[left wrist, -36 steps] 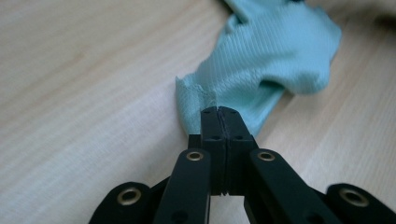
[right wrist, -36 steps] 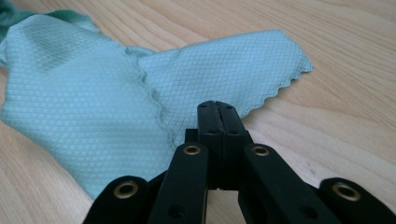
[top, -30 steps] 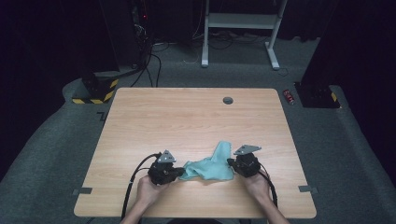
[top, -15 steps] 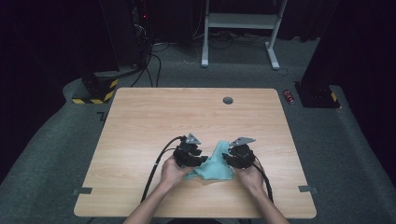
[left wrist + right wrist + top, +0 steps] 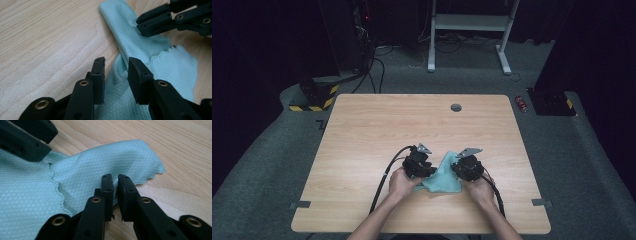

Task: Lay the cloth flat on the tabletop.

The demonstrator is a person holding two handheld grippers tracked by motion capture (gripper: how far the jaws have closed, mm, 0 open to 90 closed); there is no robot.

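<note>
Jaws of the right gripper (image 5: 115, 185) are pinched on the teal cloth (image 5: 443, 175); the left gripper (image 5: 116, 68) is parted, apparently straddling a fold. The cloth's length is laid toward 12 o'clock, with bare table (image 5: 377, 130) left beyond.

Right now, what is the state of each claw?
Left claw: open, jaws either side of a fold of the cloth.
Right claw: closed on the cloth.

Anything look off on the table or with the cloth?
Nothing damaged or spilled. The teal cloth lies bunched and folded over itself near the table's front edge, not flat. The right claw pinches a fold of it; the left claw straddles a twisted ridge, jaws apart.
</note>
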